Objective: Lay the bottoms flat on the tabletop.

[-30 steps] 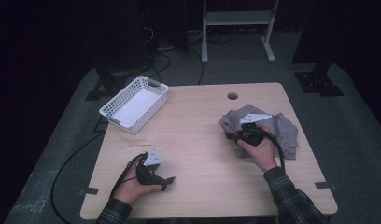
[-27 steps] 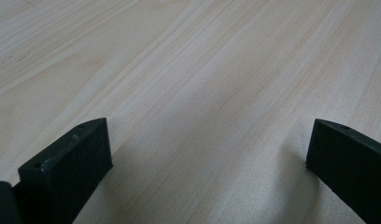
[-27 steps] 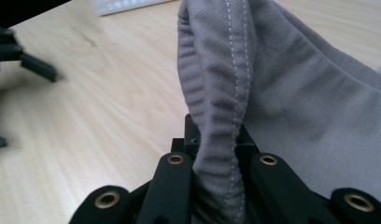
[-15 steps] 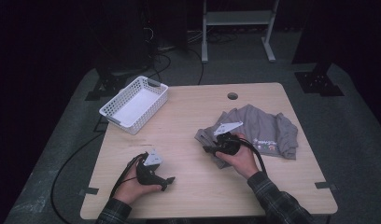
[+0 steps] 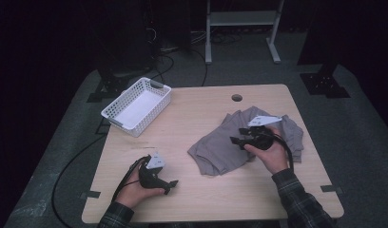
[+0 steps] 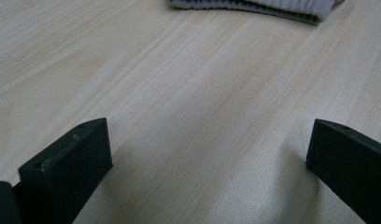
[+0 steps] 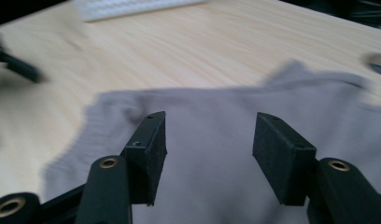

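Light wooden table (image 5: 206, 118) under my hands. Crumpled grey cloth garment (image 5: 220, 152) lies at 3 o'clock of centre. White plastic mesh basket (image 5: 135, 107) at 10 o'clock. My right gripper (image 5: 236, 135) hovers over garment, jaws just opening, nothing pinched. My left gripper (image 5: 170, 186) at 7 o'clock rests on bare wood, jaws wide, empty.

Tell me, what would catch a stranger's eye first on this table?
Probably the rumpled grey garment spread on the table's right half, with the right gripper poised over it, jaws apart after just opening. Next, the white basket at the far left corner.
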### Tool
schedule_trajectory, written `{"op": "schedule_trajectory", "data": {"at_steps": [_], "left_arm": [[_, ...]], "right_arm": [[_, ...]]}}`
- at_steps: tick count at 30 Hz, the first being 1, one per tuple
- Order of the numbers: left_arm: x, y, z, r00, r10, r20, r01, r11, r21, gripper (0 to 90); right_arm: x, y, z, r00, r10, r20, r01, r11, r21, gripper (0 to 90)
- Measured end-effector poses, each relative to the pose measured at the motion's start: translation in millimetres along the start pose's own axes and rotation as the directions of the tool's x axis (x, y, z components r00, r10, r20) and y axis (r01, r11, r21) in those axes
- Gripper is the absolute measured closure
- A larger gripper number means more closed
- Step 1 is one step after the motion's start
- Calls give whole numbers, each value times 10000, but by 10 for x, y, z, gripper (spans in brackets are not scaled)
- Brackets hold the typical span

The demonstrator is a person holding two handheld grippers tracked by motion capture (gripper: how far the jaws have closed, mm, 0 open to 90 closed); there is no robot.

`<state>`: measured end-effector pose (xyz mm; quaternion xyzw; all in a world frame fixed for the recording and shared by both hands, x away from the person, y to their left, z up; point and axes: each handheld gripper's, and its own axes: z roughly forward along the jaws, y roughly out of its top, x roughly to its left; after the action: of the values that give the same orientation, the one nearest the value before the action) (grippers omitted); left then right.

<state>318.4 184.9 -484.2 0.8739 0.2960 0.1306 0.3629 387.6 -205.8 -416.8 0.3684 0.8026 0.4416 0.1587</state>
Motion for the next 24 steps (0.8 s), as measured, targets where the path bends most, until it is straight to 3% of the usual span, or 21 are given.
{"op": "schedule_trajectory", "data": {"at_steps": [4,8,14,17,20,24], "left_arm": [[2,0,-1,10000,23,-1,-23,10000,21,0],[1,0,-1,10000,24,-2,-24,10000,21,0],[1,0,-1,10000,21,-2,-21,10000,20,0],[1,0,-1,10000,20,-2,-20,10000,16,0],[1,0,-1,10000,21,-4,-21,10000,19,0],[-2,-1,-1,10000,2,-15,-2,10000,17,0]], "right_arm": [[-272,-148,-151,9958,500,761,-507,9987,77,405],[-514,-304,-276,9826,894,1627,-952,9951,283,386],[-794,-509,-475,9484,1300,2894,-1462,9886,350,362],[-911,-594,-581,9241,1515,3509,-1705,9851,237,340],[-988,-677,-633,9142,1770,3645,-2001,9794,261,287],[-1076,-781,-632,8931,2025,4018,-2455,9677,579,262]]}}
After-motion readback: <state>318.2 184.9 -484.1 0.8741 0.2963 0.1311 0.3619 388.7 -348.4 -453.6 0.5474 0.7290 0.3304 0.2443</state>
